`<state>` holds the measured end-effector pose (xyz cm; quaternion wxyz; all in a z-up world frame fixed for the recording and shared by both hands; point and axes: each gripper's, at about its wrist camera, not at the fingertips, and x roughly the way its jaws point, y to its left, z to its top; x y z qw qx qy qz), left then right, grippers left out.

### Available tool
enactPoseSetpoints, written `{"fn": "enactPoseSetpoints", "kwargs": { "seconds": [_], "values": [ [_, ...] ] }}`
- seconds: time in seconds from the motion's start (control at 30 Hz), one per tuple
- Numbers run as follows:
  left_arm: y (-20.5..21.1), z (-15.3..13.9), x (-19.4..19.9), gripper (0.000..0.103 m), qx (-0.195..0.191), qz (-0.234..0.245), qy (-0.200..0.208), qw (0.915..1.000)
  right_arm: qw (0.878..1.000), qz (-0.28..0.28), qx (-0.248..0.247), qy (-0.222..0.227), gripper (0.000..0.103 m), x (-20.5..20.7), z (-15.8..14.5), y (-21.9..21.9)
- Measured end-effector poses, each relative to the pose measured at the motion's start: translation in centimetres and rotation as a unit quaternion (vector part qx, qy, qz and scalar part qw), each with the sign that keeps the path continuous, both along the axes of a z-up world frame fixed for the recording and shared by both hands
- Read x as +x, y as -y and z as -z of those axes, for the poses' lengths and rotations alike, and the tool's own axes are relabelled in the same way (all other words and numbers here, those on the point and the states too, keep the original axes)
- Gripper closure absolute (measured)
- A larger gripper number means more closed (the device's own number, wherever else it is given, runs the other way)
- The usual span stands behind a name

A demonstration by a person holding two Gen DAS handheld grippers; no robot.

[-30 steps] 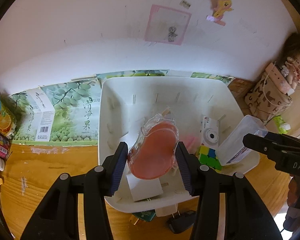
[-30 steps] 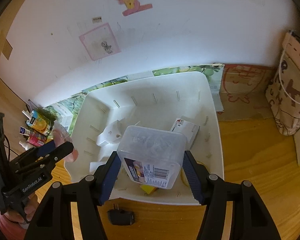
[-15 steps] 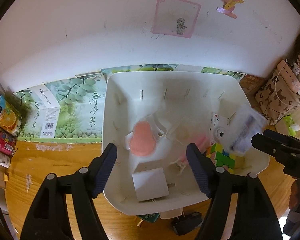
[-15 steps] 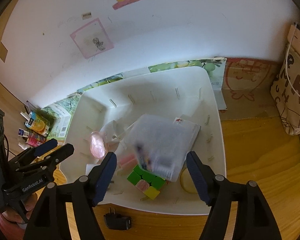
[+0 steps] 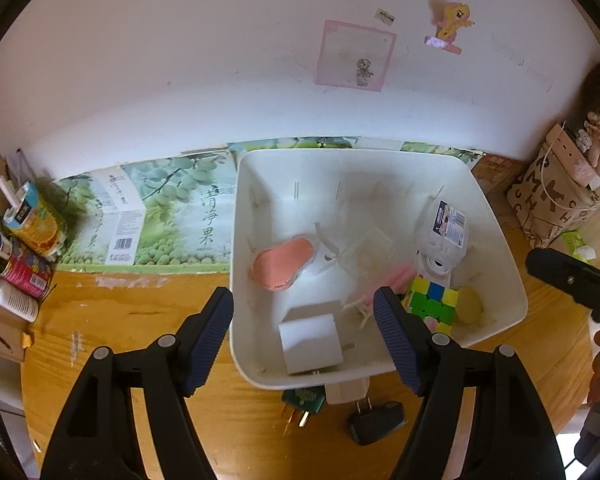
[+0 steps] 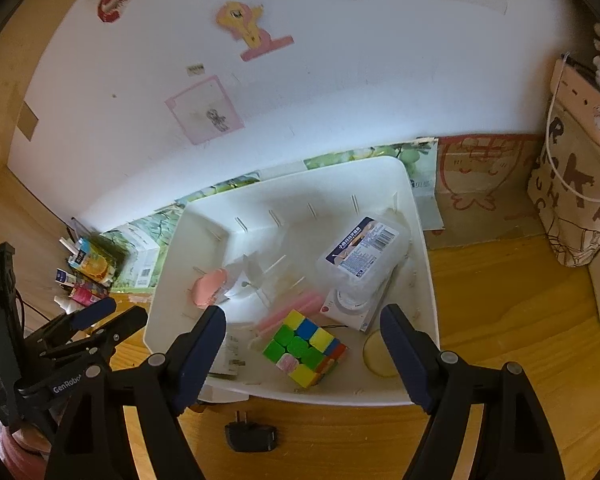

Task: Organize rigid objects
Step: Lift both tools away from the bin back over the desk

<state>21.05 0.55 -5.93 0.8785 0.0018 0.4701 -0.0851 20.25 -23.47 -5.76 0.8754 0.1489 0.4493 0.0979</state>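
Wooden tabletop (image 5: 148,360): bearing all items listed below.

White plastic bin (image 5: 500,248), open-topped, standing against the wall; slotted inner walls. Same bin (image 6: 424,280) in the right wrist view.

Left gripper (image 5: 303,338): jaws spread wide, just opened, pinching nothing; poised above the near edge of the bin, left pad outside the bin's wall, right pad over the interior. No contact visible with any item.

Right gripper (image 6: 302,354): jaws spread wide, just opened further, pinching nothing; hovering over the near half of the bin, above the cube, not touching it.

Clear lidded plastic container (image 6: 360,256) with blue-and-white printed label: lying tilted in the far right of the bin, resting on a white box with a round dial (image 6: 350,304).

White block charger (image 5: 310,342): near left corner of the bin.

Rubik's cube (image 6: 304,348): near middle of the bin floor, tilted.

Pink oval case (image 5: 282,264): left side of the bin, leaning on a white holder.

Pink sticks (image 6: 290,314): lying just beside the cube.

Pale yellow disc (image 6: 376,354): near right corner of the bin.

Black plug adapter (image 6: 250,436): on the tabletop, outside the bin's near wall.
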Motion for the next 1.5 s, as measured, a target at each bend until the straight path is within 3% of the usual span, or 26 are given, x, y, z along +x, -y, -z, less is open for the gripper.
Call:
{"fn": "enactPoseSetpoints", "kwargs": {
  "seconds": [0.63, 0.93, 1.2, 1.5],
  "values": [
    [-3.7, -0.1, -6.1, 0.027, 0.0, -0.015, -0.004, 0.9999, 0.999, 0.022, -0.021, 0.041, 0.023, -7.2, -2.2, -1.8],
    [-6.3, 2.3, -8.1, 0.027, -0.019, -0.027, -0.06, 0.9977, 0.998, 0.015, -0.023, 0.055, 0.023, -11.3, -1.3, -4.4],
    [-7.7, 4.6, -9.8, 0.027, -0.008, -0.031, -0.095, 0.995, 0.996, 0.003, -0.045, 0.071, 0.023, -14.1, 0.1, -7.2],
    [-8.8, 6.1, -10.6, 0.027, -0.002, -0.032, -0.119, 0.9924, 0.991, -0.034, -0.096, 0.089, 0.023, -16.7, 2.7, -10.8]
  ]
}}
